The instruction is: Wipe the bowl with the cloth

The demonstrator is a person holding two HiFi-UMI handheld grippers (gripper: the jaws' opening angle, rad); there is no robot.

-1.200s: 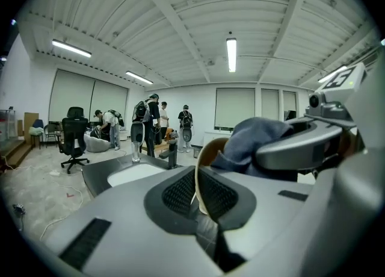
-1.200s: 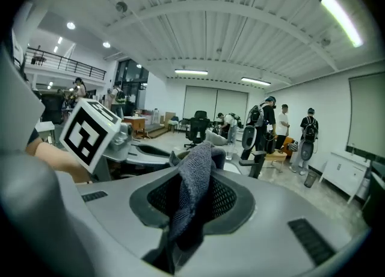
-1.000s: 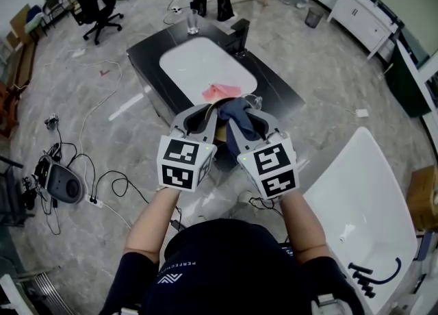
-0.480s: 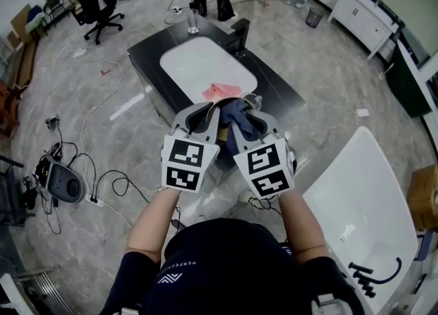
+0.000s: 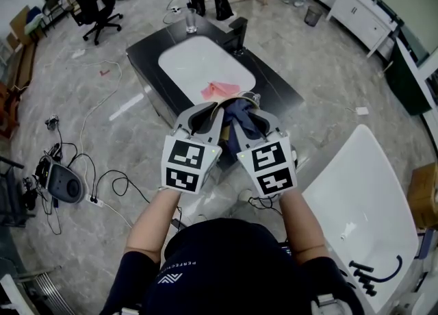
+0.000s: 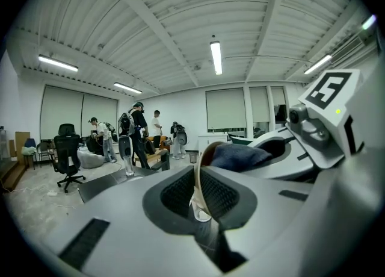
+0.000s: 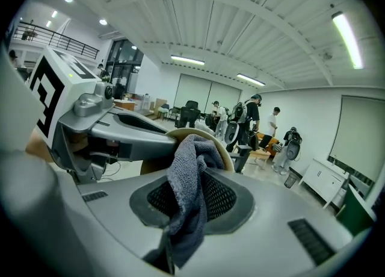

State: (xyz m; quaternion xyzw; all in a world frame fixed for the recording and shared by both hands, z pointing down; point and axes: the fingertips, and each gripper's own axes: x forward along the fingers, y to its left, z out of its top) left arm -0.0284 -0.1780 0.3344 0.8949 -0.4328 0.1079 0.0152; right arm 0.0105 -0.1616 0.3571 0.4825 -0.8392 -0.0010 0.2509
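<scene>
head view: over the person, steeply down on left gripper (image 5: 205, 111), right gripper (image 5: 251, 116) and table (image 5: 146, 60) | left gripper view: close along its jaws, facing the room | right gripper view: same | shared: bowl (image 6: 197, 170), cloth (image 7: 189, 185), people (image 6: 137, 134)

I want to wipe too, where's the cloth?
In the right gripper view, the grey cloth is pinched in the right hand-held gripper, against the bowl that the left hand-held gripper holds beside it.

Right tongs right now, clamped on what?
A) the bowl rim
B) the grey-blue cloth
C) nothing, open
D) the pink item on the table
B: the right gripper view shows the grey-blue cloth pinched in the right tongs, lying against the bowl, whose rim the left tongs grip.
</scene>
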